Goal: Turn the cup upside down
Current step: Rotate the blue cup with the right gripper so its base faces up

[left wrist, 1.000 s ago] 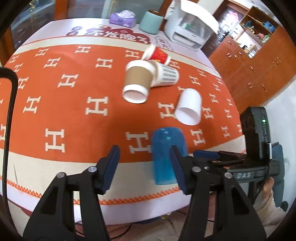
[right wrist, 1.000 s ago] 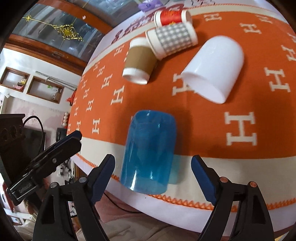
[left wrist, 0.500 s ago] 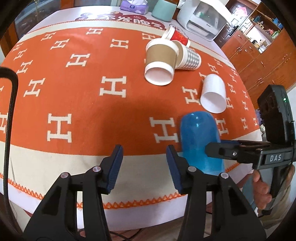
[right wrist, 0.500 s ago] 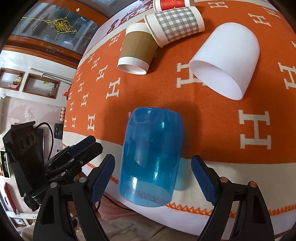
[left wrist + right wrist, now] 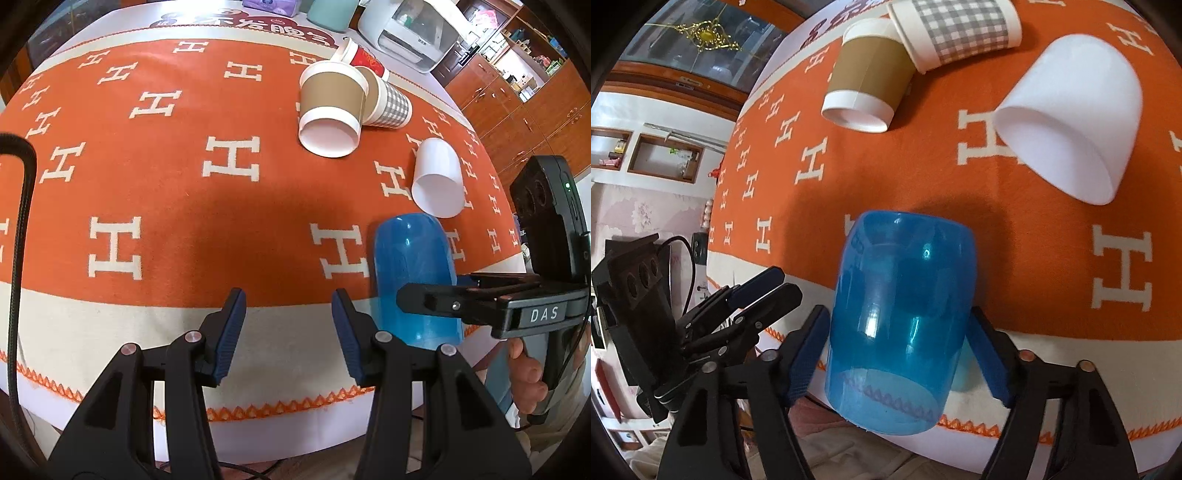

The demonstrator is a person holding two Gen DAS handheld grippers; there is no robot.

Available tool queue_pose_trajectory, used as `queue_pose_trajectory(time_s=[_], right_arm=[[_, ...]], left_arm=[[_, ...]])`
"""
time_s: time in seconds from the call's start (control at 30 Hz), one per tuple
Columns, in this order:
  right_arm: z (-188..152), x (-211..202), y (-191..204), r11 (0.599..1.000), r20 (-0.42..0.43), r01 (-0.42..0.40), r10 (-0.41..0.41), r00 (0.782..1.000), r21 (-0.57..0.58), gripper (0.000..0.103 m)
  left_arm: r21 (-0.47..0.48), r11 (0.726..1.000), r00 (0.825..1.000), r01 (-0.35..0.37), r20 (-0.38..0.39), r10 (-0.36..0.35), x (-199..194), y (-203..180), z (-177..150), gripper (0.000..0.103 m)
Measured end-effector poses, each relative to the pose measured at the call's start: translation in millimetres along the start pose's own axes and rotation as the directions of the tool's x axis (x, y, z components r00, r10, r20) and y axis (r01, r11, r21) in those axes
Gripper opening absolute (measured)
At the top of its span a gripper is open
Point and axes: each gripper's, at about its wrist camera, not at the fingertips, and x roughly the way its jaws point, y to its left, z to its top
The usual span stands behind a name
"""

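A translucent blue cup (image 5: 897, 317) lies on its side near the table's front edge, its open mouth toward me. My right gripper (image 5: 897, 354) has closed in on it: both blue pads touch its sides. The cup also shows in the left wrist view (image 5: 410, 273), where the right gripper (image 5: 436, 299) crosses it. My left gripper (image 5: 288, 332) is open and empty, to the left of the cup over the cream border of the cloth.
An orange cloth with white H marks (image 5: 184, 184) covers the table. A white cup (image 5: 1067, 122), a brown paper cup (image 5: 868, 77) and a checked cup (image 5: 960, 29) lie on their sides behind. A red cup (image 5: 364, 57) and a white appliance (image 5: 410, 29) stand farther back.
My right gripper has moved forward around the blue cup and narrowed until its pads meet the cup's sides. My left gripper has drifted left, away from the cup.
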Motion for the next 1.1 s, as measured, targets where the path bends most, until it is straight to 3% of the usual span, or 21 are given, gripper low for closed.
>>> queue_pose_trajectory(time_s=[0.43,0.87,0.97,1.1], right_arm=[[-10.5,-5.7,9.5,0.998,0.024,0.013,-0.012,1.000,-0.055,0.071],[-21.1,-34.5,23.8,0.990,0.153,0.026,-0.005,0.988,-0.136,0.070],[-25.2,-44.3,25.9,0.987,0.208,0.044,-0.011,0.978,-0.157,0.070],[-28.6,-53.7,27.4,0.974,0.331,0.128,-0.060,0.942,-0.186,0.070]], left_arm=[[0.005,1.000,1.000,-0.001,0.003,0.001,1.3,-2.4,0.2,0.045],[0.007,1.000,0.999,-0.020,0.037,0.020,-11.9,-6.9,4.1,0.045],[-0.005,0.999,0.997,-0.035,0.068,0.035,-16.4,-7.3,8.9,0.045],[-0.029,0.998,0.992,-0.050,0.115,0.053,-24.1,-4.6,14.7,0.045]])
